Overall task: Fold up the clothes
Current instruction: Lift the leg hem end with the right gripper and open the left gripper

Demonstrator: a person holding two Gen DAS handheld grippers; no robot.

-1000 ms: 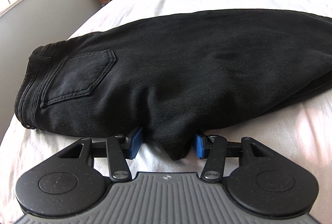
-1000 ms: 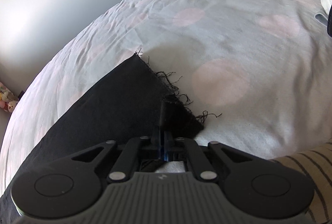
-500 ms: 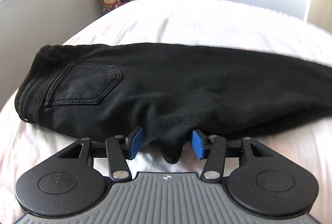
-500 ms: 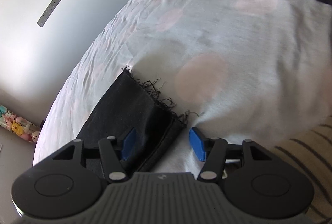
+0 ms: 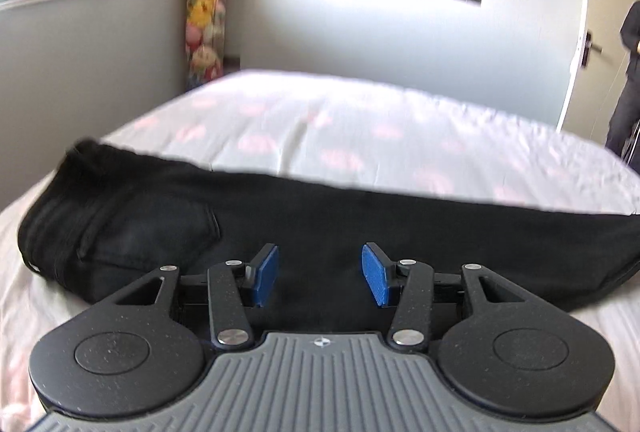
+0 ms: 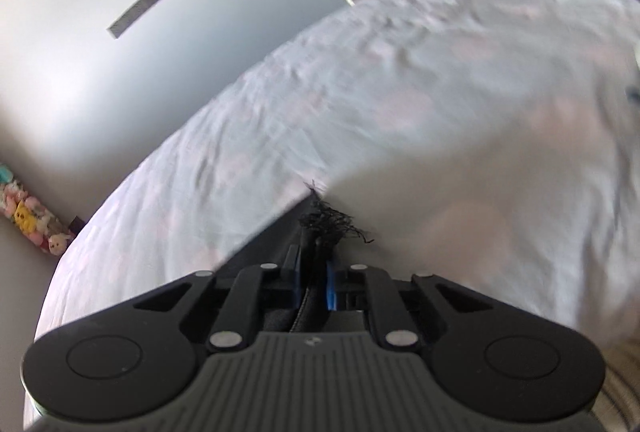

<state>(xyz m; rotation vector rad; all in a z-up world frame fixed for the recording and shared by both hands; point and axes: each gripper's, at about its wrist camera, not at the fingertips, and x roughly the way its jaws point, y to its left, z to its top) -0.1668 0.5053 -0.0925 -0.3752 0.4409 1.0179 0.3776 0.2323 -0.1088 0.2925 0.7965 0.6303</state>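
Black jeans (image 5: 312, 220) lie folded lengthwise across the bed, waistband and back pocket at the left. My left gripper (image 5: 318, 274) is open, its blue pads (image 5: 264, 274) spread over the near edge of the jeans without holding them. In the right wrist view my right gripper (image 6: 314, 272) is shut on the frayed hem of the jeans leg (image 6: 326, 222), which sticks out past the fingertips.
The bed (image 5: 360, 128) has a white sheet with faint pink dots. A column of plush toys (image 5: 204, 12) stands in the far left corner by the window. A person in dark clothes (image 5: 628, 80) stands by the door at the right.
My left gripper has tilted up and its jaws now stand wider, free of the cloth bunch. My right gripper was open half a second ago and has shut on the frayed hem.
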